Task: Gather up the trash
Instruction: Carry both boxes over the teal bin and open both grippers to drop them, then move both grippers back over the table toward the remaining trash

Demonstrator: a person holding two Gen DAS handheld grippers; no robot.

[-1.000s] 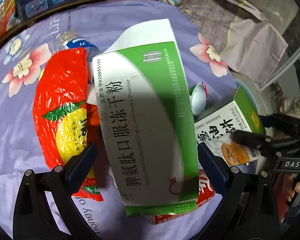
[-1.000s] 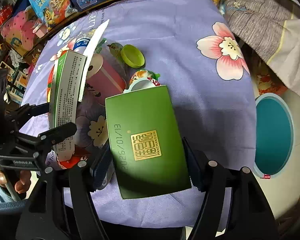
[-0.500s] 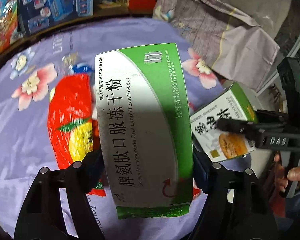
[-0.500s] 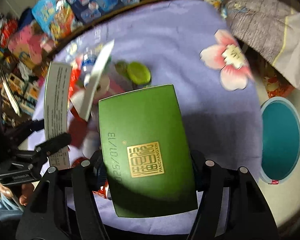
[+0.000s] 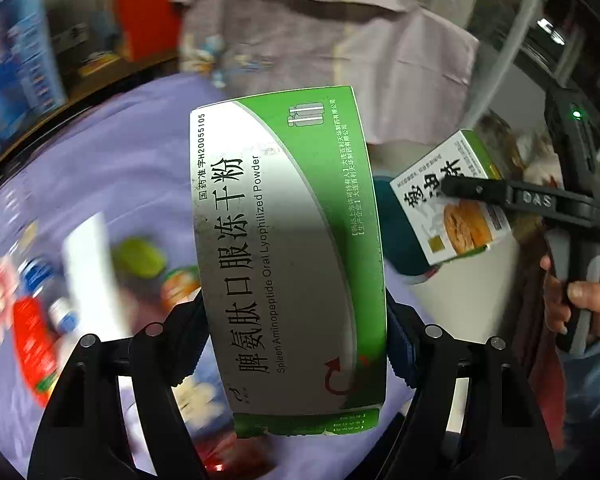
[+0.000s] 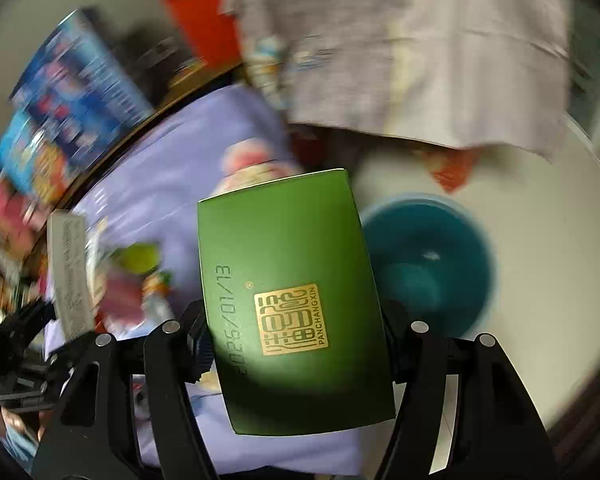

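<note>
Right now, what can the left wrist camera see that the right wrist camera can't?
Only the left wrist view shows the left claw shut on the green-and-white medicine box, plus the hand holding the right claw's handle and the printed face of its snack box.

Only the right wrist view shows that box's plain green side with a gold stamp, and the whole teal bin.

Both show the purple flowered tablecloth and the leftover trash, blurred.

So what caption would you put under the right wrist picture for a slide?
Right tool clamped on a green box, held above the purple flowered tablecloth beside a teal bin.
</note>
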